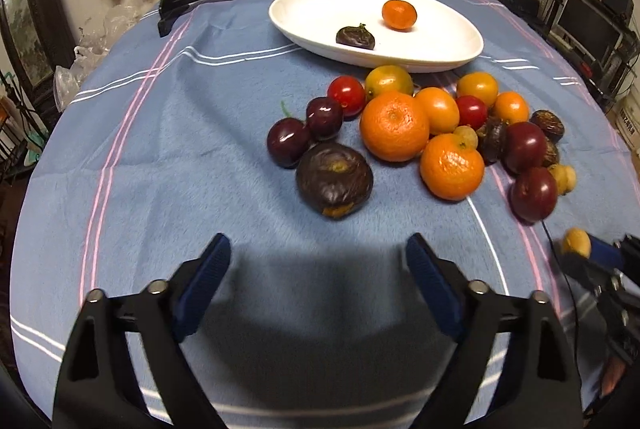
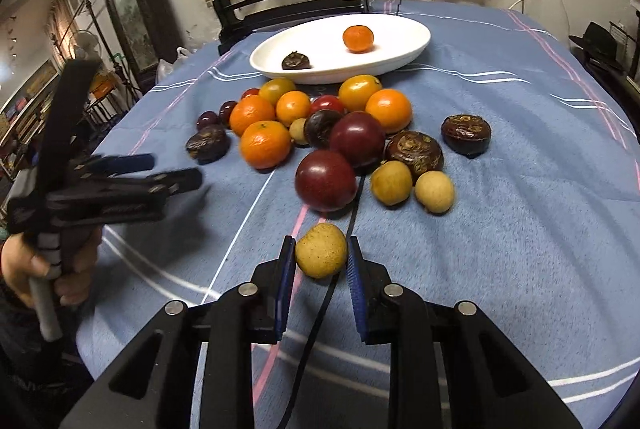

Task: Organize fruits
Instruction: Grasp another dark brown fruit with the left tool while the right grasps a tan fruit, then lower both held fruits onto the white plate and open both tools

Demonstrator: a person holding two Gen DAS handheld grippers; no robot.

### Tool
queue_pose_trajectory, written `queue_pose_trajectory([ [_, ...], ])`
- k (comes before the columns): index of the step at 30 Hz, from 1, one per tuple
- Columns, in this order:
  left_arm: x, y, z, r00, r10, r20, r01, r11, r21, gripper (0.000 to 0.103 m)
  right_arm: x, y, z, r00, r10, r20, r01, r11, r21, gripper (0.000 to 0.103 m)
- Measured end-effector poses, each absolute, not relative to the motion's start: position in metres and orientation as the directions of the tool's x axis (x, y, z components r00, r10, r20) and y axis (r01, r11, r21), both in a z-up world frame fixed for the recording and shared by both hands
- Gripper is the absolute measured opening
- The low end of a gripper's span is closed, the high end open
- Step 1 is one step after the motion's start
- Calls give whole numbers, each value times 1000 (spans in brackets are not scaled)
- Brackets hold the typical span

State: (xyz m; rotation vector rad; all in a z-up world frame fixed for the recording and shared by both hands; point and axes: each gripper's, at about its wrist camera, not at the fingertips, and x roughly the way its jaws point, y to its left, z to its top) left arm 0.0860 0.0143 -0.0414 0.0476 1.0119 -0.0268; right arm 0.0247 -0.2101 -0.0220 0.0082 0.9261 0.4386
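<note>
On the left side of the blue striped tablecloth (image 1: 168, 149) we hold the left gripper (image 1: 318, 257) low over bare cloth, its blue-padded fingers (image 1: 212, 269) spread wide with nothing between them. Just ahead of it lies a wrinkled dark purple fruit (image 1: 334, 179), touching two glossy dark plums (image 1: 288, 143) behind it. Beyond those, at the far side of the table, sits the white oval dish (image 1: 304, 9), which holds a small orange (image 1: 399, 15) and a shrivelled dark fruit (image 1: 355, 37), the two well apart. Moving right, the main heap spreads in front of the dish: a large mandarin (image 1: 394, 127) in the middle, a second mandarin (image 1: 452, 167) just beside it, red cherry tomatoes (image 1: 346, 95) and yellow-orange fruits behind. Further right in the right wrist view we see two dark red plums (image 2: 326, 181) touching, two tan longans (image 2: 391, 183) side by side near them, and brown water chestnuts (image 2: 466, 133) at the heap's right edge. A thin black cable (image 2: 320, 309) runs across the cloth toward us. Nearest of all, our right gripper (image 2: 320, 251) pinches a tan speckled longan (image 2: 321, 249) between its blue pads (image 2: 286, 269), apart from the heap; we cannot tell whether it rests on the cloth.
</note>
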Motion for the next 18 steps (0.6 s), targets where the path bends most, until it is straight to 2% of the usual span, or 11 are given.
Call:
queue_pose_trajectory([
  [1, 90, 13, -43, 523, -6, -852, 48, 999, 23, 78, 24, -210, -22, 517, 374, -770, -367, 910, 195, 26],
  [3, 100, 10, -47, 503, -15, -864, 55, 998, 14, 67, 23, -210, -22, 515, 381, -768, -372, 906, 200, 26],
  [8, 117, 8, -48, 508, -5, -862, 49, 999, 23, 57, 24, -214, -21, 513, 387, -766, -369, 905, 210, 26],
  [10, 118, 7, -47, 516, 1, -857, 52, 998, 33, 50, 25, -215, -22, 512, 387, -767, -367, 906, 211, 26],
  [11, 117, 7, -47, 522, 6, -853, 55, 998, 40, 43, 25, -215, -23, 510, 387, -768, -367, 906, 212, 26],
  [14, 112, 9, -45, 522, -1, -853, 65, 997, 39, 42, 26, -215, -23, 511, 387, -768, -369, 905, 211, 26],
  [18, 89, 9, -21, 543, -82, -836, 105, 994, -29, 42, 29, -214, -8, 532, 402, -745, -386, 899, 209, 26],
])
